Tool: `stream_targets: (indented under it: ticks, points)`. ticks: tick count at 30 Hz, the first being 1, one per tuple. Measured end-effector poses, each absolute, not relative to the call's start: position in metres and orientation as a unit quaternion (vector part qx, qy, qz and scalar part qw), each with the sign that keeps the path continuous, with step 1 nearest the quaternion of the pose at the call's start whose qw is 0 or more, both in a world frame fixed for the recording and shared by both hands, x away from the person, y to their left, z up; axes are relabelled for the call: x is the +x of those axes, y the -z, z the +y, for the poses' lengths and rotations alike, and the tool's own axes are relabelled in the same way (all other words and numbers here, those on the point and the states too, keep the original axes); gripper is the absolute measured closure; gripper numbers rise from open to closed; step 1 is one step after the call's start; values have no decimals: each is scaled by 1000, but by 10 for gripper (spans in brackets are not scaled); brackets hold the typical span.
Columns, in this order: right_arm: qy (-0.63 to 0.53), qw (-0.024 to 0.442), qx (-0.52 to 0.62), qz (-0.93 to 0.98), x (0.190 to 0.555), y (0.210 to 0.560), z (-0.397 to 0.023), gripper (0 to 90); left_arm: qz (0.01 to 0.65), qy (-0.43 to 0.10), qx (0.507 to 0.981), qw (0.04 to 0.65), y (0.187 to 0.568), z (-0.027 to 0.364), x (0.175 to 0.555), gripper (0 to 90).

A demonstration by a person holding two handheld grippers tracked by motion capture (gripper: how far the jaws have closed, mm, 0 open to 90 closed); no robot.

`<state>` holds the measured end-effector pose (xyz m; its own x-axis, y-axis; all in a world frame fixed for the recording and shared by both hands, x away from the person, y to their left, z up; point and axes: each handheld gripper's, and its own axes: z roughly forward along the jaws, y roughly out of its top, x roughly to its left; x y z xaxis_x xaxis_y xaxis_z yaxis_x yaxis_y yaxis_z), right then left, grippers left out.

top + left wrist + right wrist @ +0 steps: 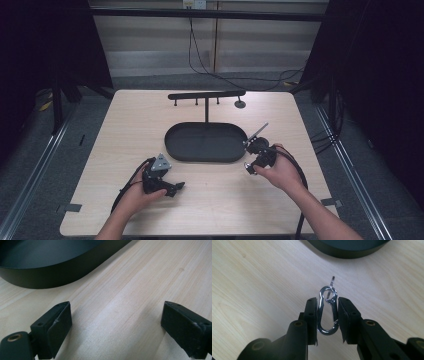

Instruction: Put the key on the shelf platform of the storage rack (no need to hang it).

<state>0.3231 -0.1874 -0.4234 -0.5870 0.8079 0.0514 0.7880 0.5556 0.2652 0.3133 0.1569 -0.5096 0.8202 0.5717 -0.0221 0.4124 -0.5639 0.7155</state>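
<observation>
Between the black jaws of the right gripper (327,315) a small silver carabiner clip (328,312) is clamped by its long sides, its ring end poking out past the pads, held above the pale wooden table (257,290). Just beyond it sits the rim of the black oval tray (205,142), from whose far side a thin post rises to a black hook rack (206,95). Toward the near left, the left gripper (170,189) rests low over bare wood, jaws wide apart and holding nothing.
</observation>
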Motion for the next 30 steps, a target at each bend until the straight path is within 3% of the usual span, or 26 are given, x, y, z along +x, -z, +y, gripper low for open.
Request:
stream_targets:
  ticks: [30]
  points:
    - [-136, 35, 432, 891, 354, 400, -163, 701, 283, -105, 875, 378, 510, 157, 313, 96]
